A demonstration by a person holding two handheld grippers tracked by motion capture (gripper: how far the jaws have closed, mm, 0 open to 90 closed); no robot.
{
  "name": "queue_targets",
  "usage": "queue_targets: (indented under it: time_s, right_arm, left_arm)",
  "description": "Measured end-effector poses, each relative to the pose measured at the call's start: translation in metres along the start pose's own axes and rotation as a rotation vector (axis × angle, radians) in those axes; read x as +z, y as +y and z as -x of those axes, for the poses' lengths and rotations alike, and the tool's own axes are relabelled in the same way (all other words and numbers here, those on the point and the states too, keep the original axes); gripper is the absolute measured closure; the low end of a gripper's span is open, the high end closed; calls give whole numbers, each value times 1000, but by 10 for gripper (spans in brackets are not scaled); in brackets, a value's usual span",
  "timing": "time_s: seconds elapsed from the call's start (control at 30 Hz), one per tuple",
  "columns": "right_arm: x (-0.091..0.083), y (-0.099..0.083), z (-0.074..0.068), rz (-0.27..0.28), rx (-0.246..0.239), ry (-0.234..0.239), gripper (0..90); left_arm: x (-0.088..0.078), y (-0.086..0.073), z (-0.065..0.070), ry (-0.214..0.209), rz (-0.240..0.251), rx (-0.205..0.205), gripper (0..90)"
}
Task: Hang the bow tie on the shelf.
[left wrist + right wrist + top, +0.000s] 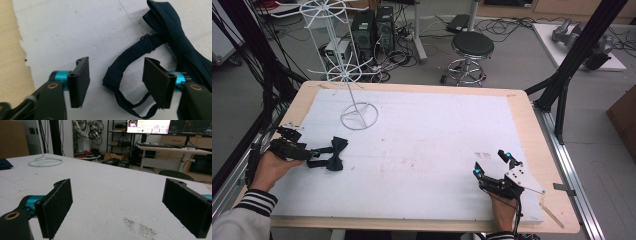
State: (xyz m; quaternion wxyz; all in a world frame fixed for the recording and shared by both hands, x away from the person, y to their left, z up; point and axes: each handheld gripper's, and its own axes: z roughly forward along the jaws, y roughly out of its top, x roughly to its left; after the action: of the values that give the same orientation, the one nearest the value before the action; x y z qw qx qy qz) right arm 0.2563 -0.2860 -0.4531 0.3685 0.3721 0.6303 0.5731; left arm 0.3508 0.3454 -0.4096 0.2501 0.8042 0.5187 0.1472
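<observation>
Left gripper view shows my left jaws (pixel 116 82) half open around the strap (pixel 130 56) of the bow tie (pixel 175 42) lying flat on the desk (pixel 62 30), so closing could snag foam or miss it, while my right jaws (pixel 120 207) idle wide open.

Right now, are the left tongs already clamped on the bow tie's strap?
No: the strap lies between the left tongs, but both pads stand clear of it.

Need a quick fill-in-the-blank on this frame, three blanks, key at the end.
1. The left tool has the strap of a dark ____ between its jaws, pads not yet pressing.
2. The white wire stand sits at the foam mat's far ____ corner.
3. The right tool is ____, with nothing between its jaws.

Missing words: bow tie; left; open
</observation>
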Motion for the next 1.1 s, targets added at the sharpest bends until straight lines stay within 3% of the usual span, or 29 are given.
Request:
queue_targets:
  time_s: [0.17,0.4,0.73,1.1]
  right_arm:
    - [0,0,0,-1,1,-1,85]
    - [0,0,0,0,4,0,85]
    - [0,0,0,-1,4,-1,85]
    - [0,0,0,0,4,-1,84]
  left_arm:
    - [1,0,-1,-5,-18,-3,458]
    - [3,1,-1,-5,-42,-9,468]
    - [6,2,1,-7,-70,-6,621]
    - [9,3,0,6,-94,-4,683]
